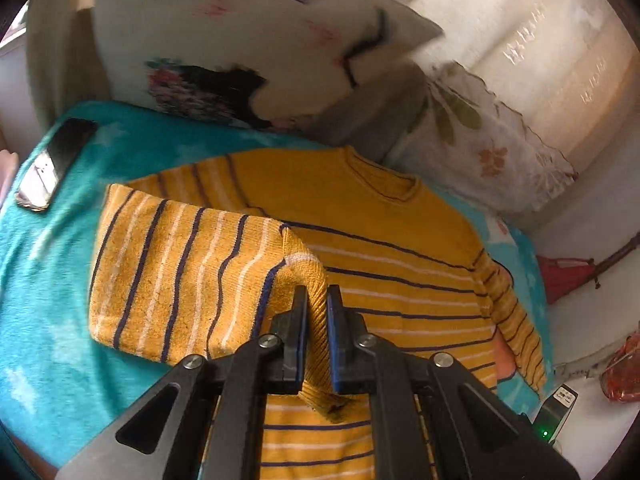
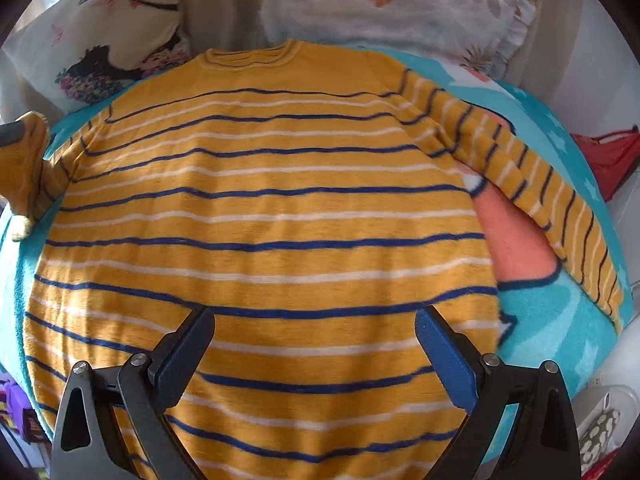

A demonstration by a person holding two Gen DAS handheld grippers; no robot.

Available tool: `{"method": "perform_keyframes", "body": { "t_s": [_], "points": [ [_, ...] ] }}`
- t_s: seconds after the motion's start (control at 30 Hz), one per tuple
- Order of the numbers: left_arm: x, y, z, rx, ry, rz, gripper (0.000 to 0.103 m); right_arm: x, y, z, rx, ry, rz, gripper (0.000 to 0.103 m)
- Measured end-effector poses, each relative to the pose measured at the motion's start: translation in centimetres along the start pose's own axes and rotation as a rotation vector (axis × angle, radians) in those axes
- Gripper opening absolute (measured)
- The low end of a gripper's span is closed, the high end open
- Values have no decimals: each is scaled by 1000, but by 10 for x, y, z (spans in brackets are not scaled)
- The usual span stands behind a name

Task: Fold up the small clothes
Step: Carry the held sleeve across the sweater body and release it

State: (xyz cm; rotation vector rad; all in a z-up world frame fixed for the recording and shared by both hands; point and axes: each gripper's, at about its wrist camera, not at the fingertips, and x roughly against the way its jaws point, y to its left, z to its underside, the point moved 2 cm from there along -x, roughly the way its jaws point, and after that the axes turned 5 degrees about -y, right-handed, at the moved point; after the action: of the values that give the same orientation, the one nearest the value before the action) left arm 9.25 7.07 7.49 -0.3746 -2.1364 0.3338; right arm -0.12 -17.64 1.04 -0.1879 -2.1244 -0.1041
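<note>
A small yellow sweater (image 2: 260, 208) with blue and white stripes lies flat on a turquoise blanket (image 1: 48, 280), collar (image 2: 250, 58) toward the pillows. My left gripper (image 1: 317, 300) is shut on the cuff of the left sleeve (image 1: 180, 276) and holds it lifted over the sweater's body (image 1: 380, 256). In the right wrist view that raised sleeve (image 2: 28, 168) shows at the far left edge. My right gripper (image 2: 314, 320) is open and empty, hovering above the lower part of the sweater. The right sleeve (image 2: 532, 196) lies spread out to the right on the blanket (image 2: 560, 320).
A phone (image 1: 54, 162) lies on the blanket at the far left. A printed cushion (image 1: 240, 60) and a floral pillow (image 1: 480, 148) stand behind the collar. A red object (image 2: 608, 156) sits beyond the bed's right edge.
</note>
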Motion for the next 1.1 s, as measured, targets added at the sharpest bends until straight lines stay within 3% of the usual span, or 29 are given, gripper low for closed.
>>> {"method": "perform_keyframes", "body": {
  "t_s": [0.4,0.67,0.9,0.97,1.1],
  "points": [
    [-64,-138,25,-156,98,79,8,5,-82,10,-116,6,42,101],
    [-101,-200,46,-227,158,107,8,5,-126,21,-159,19,41,101],
    [-144,-240,64,-306,187,45,9,4,-144,31,-164,31,20,101],
    [-155,-245,67,-302,196,29,13,5,-148,32,-158,25,11,101],
    [-166,-248,71,-243,216,81,37,8,-150,32,-134,13,-1,101]
  ]
}}
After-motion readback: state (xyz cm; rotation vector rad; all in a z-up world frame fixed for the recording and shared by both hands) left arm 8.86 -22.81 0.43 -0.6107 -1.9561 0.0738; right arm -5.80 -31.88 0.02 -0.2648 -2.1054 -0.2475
